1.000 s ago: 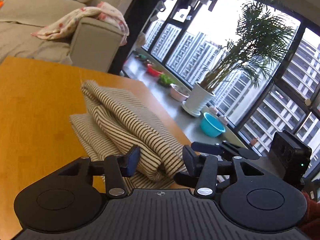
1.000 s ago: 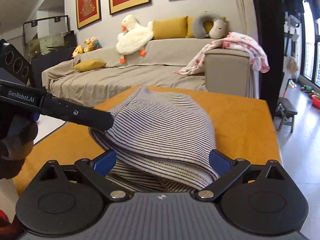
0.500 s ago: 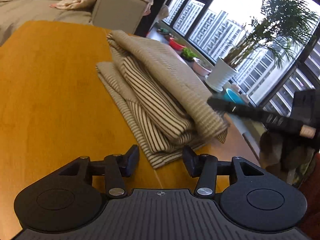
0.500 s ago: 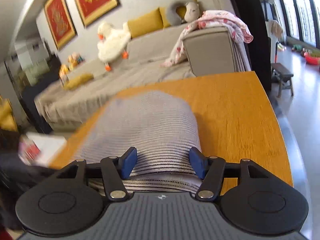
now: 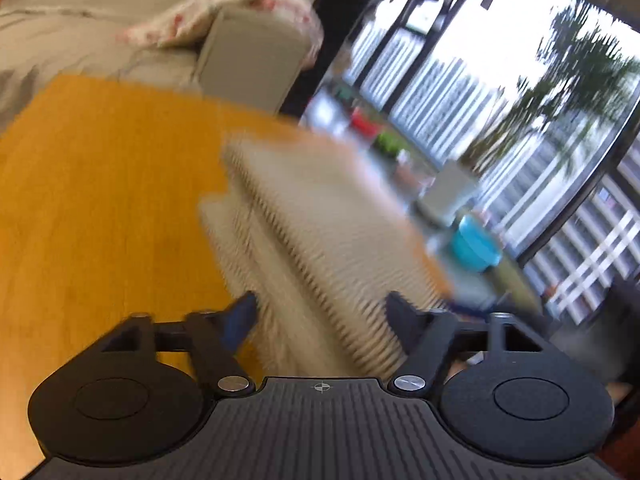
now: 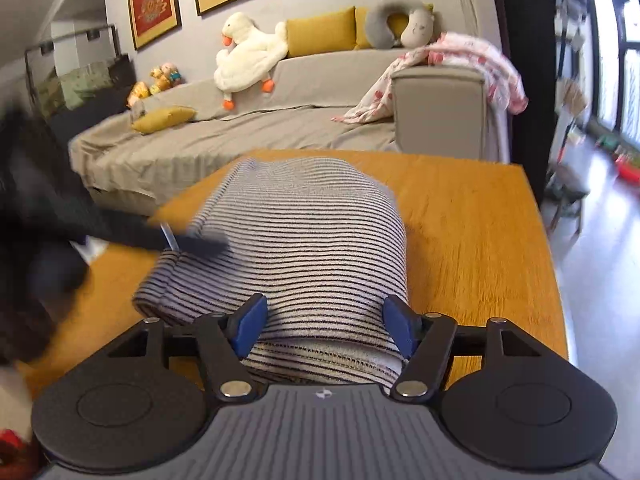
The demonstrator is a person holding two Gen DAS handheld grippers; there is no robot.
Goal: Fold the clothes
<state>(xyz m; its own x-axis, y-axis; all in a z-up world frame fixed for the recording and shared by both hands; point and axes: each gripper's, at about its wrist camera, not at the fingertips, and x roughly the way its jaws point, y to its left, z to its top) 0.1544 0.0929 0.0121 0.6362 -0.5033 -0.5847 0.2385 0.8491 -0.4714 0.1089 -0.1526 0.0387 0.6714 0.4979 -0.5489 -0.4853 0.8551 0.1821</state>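
The right hand-held gripper (image 6: 325, 324) has its blue pads on either side of the near end of the striped garment (image 6: 304, 240); its jaws have just been opening a little, and I cannot tell whether the pads press the cloth or only flank it. The left hand-held gripper (image 5: 322, 314) comes from the other side, its jaws just opening and half spread, with the blurred edge of the bundle between them but not clearly pinched.

The garment lies folded in thick layers on the orange counter (image 6: 472, 240), near the middle. I judge the fold is almost finished (only tidying remains). To do it well, both hands should press the stack flat and square the edges gently, because this soft ribbed knit slides and bulges easily. The counter is smooth wood, so the bundle may slip if it is pushed sideways.
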